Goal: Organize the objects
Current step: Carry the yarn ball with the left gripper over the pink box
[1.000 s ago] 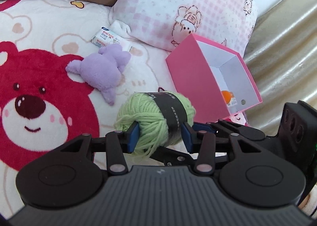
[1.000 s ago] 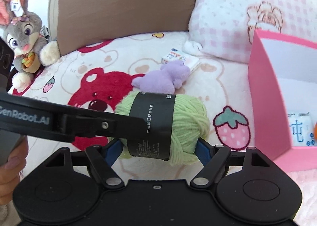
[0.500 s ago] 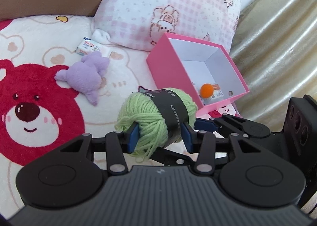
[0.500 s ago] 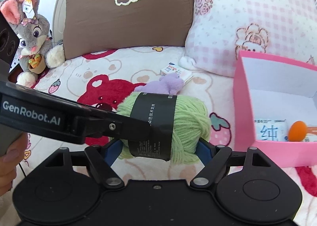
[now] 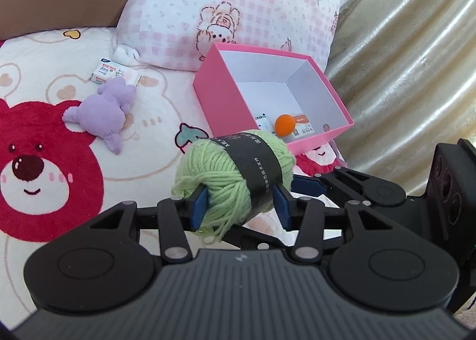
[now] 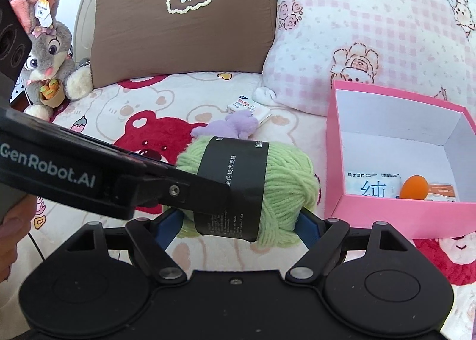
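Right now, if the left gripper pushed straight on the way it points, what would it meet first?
Apart from the green yarn ball the left gripper already holds, probably the near rim of the pink box just beyond it, though depth is unclear.

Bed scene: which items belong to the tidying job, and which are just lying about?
Job:
- green yarn ball, held by left gripper and right gripper
- pink box, already holding an orange ball and packets
- purple plush toy, probably next
- small packet, likely too

Lying about:
- pink checked pillow
- brown pillow
- grey bunny plush
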`<state>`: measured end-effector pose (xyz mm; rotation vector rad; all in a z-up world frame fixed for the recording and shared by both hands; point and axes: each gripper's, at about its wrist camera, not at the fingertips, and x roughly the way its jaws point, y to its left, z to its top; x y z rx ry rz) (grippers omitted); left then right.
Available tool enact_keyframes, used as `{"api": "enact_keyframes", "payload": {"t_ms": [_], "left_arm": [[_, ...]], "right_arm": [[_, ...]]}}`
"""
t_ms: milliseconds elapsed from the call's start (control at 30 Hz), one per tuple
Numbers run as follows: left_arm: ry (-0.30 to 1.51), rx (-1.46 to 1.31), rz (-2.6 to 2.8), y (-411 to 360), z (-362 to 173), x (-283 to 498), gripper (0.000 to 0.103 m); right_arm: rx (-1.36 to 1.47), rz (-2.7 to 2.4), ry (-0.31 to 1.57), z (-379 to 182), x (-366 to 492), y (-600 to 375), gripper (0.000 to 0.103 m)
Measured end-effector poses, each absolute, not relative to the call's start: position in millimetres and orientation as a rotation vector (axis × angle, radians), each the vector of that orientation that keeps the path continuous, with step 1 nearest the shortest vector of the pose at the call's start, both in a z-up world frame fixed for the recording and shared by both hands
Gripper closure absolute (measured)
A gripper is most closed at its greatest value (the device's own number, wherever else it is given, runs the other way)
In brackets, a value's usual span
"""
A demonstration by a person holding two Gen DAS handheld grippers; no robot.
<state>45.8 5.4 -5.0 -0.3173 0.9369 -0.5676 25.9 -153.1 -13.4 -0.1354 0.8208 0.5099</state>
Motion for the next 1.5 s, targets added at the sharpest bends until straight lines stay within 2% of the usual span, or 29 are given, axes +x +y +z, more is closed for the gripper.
{"api": "enact_keyframes", "payload": {"t_ms": [767,1100,1500], "left_arm": [[0.954,-0.222,-0.599,-36.2,45.9,37.3,0.058],[0.904,-0.12,-0.628,-66.3,69.1,33.1,0.058],[0.866,-0.141,-0.645,-94.0,86.8,41.4,0.058]], "right_arm": [[-0.081,0.471,0.807,25.9,11.0,-190.6,0.017],[-0.051,0.445,0.764,46.3,10.5,-211.9,0.016],[-0.081,0.4,0.736,64.6,19.3,-234.6,0.016]]}}
